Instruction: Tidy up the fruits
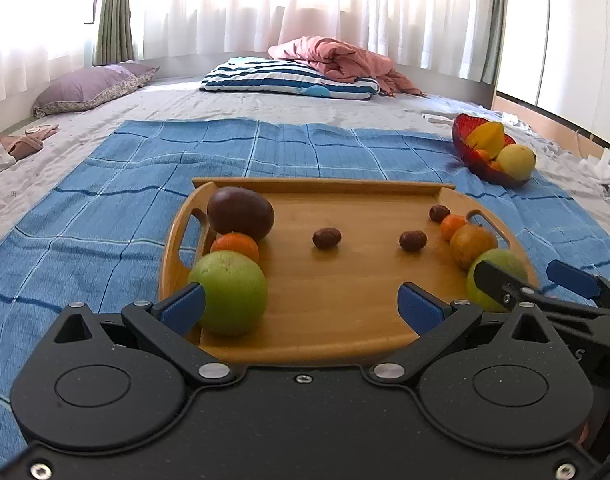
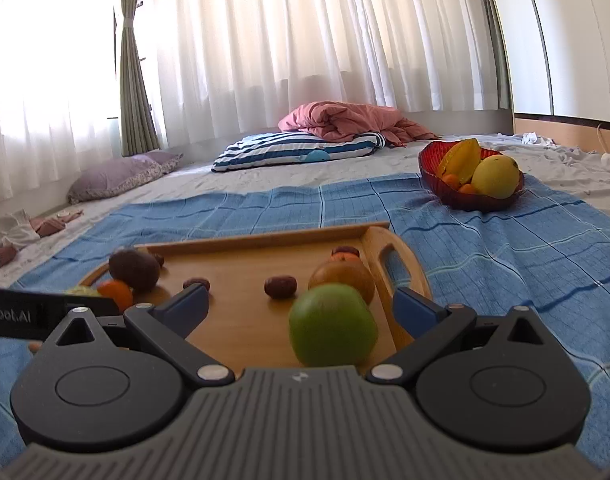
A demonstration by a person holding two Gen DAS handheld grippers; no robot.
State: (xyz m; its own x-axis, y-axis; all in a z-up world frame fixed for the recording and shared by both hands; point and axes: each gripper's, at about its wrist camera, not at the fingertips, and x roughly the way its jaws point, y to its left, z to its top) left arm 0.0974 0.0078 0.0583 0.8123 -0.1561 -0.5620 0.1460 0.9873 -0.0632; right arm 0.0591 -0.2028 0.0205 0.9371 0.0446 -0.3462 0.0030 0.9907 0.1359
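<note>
A green apple [image 2: 333, 324] sits on the wooden tray [image 2: 241, 248], directly between the right gripper [image 2: 301, 304] and its released jaws. The left gripper [image 1: 301, 304], also spread wide, hovers farther off.

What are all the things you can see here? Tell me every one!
wooden tray: one, light brown, on the blue cloth
green fruits: two, one at each near end of the tray
small oranges: two, one at each end of the tray
dark purple fruit: one, far left of the tray
brownish-orange fruit: one, right end of the tray
small dark red fruits: three in the left view
red bowl: one, holding yellow and orange fruit, far right
blue cloth: one, checked, on the bed
pillows: one striped, one purple
pink blanket: one, bunched
left gripper: open
right gripper: open around a green fruit, not touching
</note>
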